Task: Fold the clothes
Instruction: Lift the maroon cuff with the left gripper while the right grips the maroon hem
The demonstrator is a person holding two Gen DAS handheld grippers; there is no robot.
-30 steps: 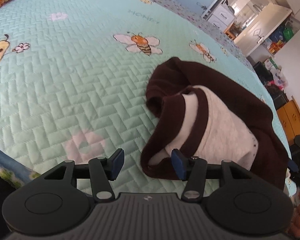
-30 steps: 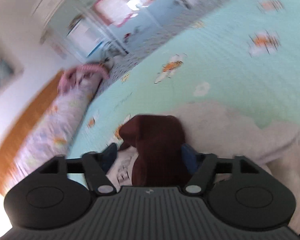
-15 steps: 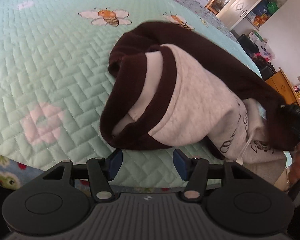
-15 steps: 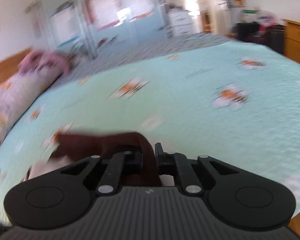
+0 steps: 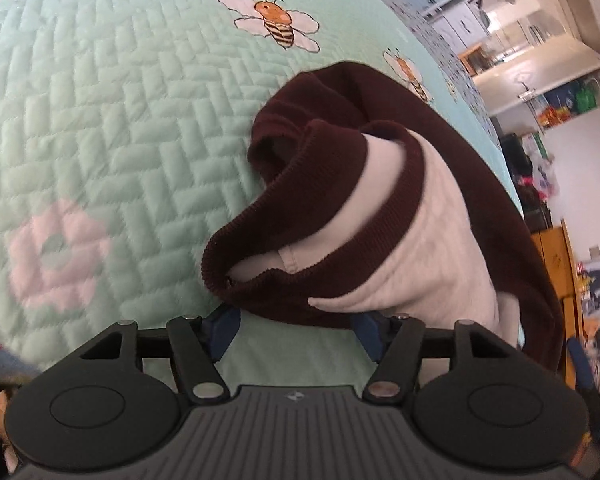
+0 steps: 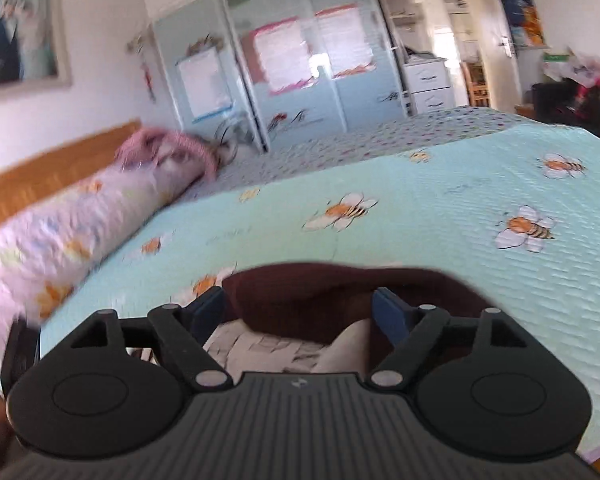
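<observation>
A dark brown and light grey sweatshirt (image 5: 400,220) lies bunched on the mint green bee quilt (image 5: 100,120), its ribbed brown hem rolled back towards me. My left gripper (image 5: 294,330) sits low at that hem with its jaws opening. The hem's lower edge lies between the blue pads (image 5: 220,328), which do not press on it. In the right wrist view the same sweatshirt (image 6: 320,296) fills the gap of my right gripper (image 6: 298,312). Its jaws are opening wide, and the cloth rests loose between them.
The quilt (image 6: 460,220) stretches far ahead of the right gripper. A long floral bolster (image 6: 80,220) and a wooden headboard (image 6: 40,176) line its left side. Wardrobe doors (image 6: 280,60) stand beyond the bed. A wooden cabinet (image 5: 556,256) stands past the bed's right edge.
My left gripper came down close to the brown hem and spread its pads wider. My right gripper, clamped on brown cloth half a second ago, now stands wide apart, and its view has rolled.
</observation>
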